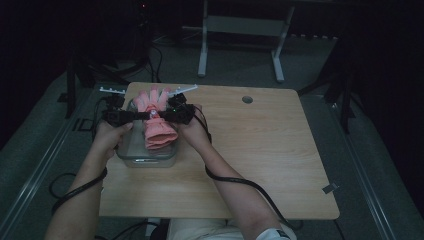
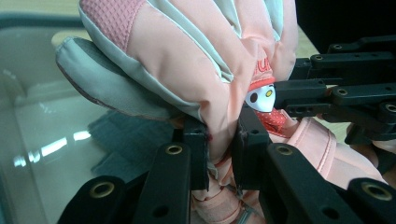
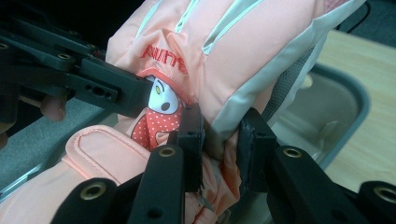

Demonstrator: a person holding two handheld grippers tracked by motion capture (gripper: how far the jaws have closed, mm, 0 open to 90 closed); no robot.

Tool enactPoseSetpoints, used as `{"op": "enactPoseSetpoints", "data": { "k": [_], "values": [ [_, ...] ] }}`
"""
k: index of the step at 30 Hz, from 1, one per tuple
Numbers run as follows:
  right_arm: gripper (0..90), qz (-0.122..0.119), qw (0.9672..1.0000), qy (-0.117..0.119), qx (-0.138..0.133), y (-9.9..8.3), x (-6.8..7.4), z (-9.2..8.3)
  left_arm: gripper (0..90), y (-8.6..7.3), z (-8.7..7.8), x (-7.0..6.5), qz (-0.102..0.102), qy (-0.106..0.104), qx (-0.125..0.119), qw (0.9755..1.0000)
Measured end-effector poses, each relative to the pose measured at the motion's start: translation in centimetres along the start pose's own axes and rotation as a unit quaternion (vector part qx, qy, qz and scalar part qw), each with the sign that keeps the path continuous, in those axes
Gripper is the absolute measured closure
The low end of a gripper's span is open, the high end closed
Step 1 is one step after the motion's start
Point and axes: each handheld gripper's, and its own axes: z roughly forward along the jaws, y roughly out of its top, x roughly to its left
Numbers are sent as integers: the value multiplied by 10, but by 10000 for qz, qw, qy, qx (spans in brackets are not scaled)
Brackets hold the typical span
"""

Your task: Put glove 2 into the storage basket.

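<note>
A pink padded glove with grey trim and a small cartoon patch hangs over a clear rectangular container at the table's left. My left gripper pinches the glove's edge from the left, and in the left gripper view its jaws are shut on a fold of the glove. My right gripper faces it from the right. Its jaws are shut on the opposite edge of the glove. The glove's fingers point away from me and its cuff droops toward me over the container.
The wooden table stretches bare to the right, with a round cable hole near its far edge. A white ruler-like strip lies at the far left corner. Cables trail from both grippers. A metal frame stands beyond the table.
</note>
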Motion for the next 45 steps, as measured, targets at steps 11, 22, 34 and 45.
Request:
{"op": "enactPoseSetpoints", "data": {
  "k": [11, 22, 34, 45],
  "values": [
    [729, 244, 9991, 55, 345, -27, -6, 30, 774, -20, 24, 17, -215, 319, 497, 9980],
    [711, 360, 9979, -30, 535, -32, -6, 42, 744, -18, 35, 14, -158, 889, 927, 9916],
    [508, 300, 9992, -232, 135, -23, -12, 15, 531, -19, 40, 12, -181, 1219, 853, 9887],
    [472, 344, 9992, -185, 67, -34, -24, -2, 347, -17, 42, 6, 11, 1361, 795, 9875]
  ]
}}
